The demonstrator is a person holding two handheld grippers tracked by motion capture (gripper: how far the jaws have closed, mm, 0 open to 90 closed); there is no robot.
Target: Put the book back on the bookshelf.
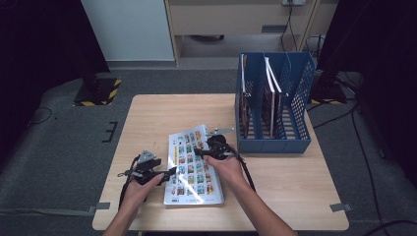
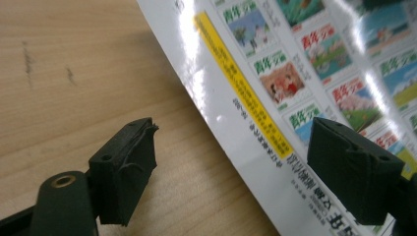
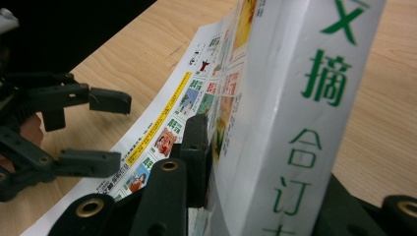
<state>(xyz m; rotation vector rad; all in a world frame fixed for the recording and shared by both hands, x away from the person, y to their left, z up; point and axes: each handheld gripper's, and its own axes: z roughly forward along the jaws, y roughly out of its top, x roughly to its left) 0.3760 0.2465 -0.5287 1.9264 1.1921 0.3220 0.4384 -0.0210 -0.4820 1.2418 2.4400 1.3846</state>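
A thick glossy book with a white back cover printed with rows of small colourful pictures and a yellow strip. Its white spine carries green characters. It lies on the tabletop, its far edge between the jaws of the right hand-held gripper, its near-left edge just beside the left hand-held gripper, whose jaws straddle that edge without touching.

**Counting what is lying on the table**

One thick magazine is lying on one wooden table. One blue file rack is standing with three slots, holding what seem to be three books, though the mesh is blurring them. Two grippers are working: left gripper, right gripper.
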